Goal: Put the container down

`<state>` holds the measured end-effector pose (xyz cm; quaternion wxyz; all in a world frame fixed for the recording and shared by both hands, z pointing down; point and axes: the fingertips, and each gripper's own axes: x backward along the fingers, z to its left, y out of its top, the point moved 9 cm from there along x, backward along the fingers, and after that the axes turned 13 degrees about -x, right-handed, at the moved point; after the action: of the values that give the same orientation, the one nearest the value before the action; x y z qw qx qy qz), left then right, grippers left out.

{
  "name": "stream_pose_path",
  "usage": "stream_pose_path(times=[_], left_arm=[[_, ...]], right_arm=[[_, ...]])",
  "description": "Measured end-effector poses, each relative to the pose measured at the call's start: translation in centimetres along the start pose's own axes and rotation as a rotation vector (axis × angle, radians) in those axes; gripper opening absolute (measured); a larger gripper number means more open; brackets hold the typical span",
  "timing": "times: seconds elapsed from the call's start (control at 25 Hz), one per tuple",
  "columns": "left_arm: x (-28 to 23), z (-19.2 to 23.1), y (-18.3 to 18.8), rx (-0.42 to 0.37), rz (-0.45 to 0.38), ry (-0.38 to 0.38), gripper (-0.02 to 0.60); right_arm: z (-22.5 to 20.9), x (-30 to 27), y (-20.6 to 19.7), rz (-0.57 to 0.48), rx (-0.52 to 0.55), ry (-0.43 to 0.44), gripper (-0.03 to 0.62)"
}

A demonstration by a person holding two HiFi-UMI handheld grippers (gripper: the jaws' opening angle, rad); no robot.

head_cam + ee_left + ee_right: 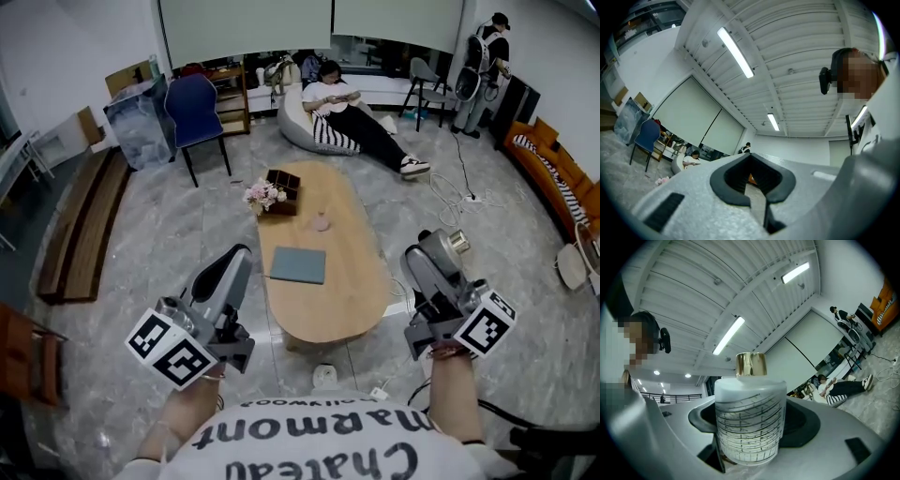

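The container [749,423] is a frosted cylinder with dark line markings and a gold cap [751,364]. My right gripper [750,437] is shut on it and points upward toward the ceiling. In the head view the right gripper [439,255] hovers beside the right edge of the oval wooden table [349,292], and the container [457,242] shows at its tip. My left gripper [238,259] is held off the table's left edge. In the left gripper view the left gripper [752,185] is shut with nothing between its pads.
On the table lie a grey-blue flat book [298,264], a small pink object [321,223], flowers [263,195] and a dark box [282,184]. A blue chair [195,108] and a reclining person [352,117] are beyond. Cables [450,202] trail on the floor at right.
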<state>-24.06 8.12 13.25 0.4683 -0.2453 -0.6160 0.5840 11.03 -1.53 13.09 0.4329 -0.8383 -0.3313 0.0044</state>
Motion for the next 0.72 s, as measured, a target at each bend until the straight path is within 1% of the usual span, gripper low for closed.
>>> stream_pose_path(times=[0.16, 0.32, 0.52, 0.72], left_arm=[[-5.2, 0.8, -0.9, -0.001, -0.016, -0.004, 0.014], [-9.5, 1.3, -3.0, 0.008, -0.012, -0.01, 0.014], [-13.7, 2.5, -5.5, 0.023, 0.013, -0.011, 0.014], [-17.4, 3.3, -7.9, 0.043, 0.065, -0.032, 0.014]], right_arm=[[-3.4, -2.4, 3.4, 0.016, 0.026, 0.028, 0.345], [-7.3, -4.1, 5.9, 0.036, 0.036, 0.04, 0.345], [-11.8, -5.5, 7.4, 0.054, 0.012, 0.015, 0.345], [-16.0, -6.0, 7.3, 0.065, -0.022, -0.025, 0.345]])
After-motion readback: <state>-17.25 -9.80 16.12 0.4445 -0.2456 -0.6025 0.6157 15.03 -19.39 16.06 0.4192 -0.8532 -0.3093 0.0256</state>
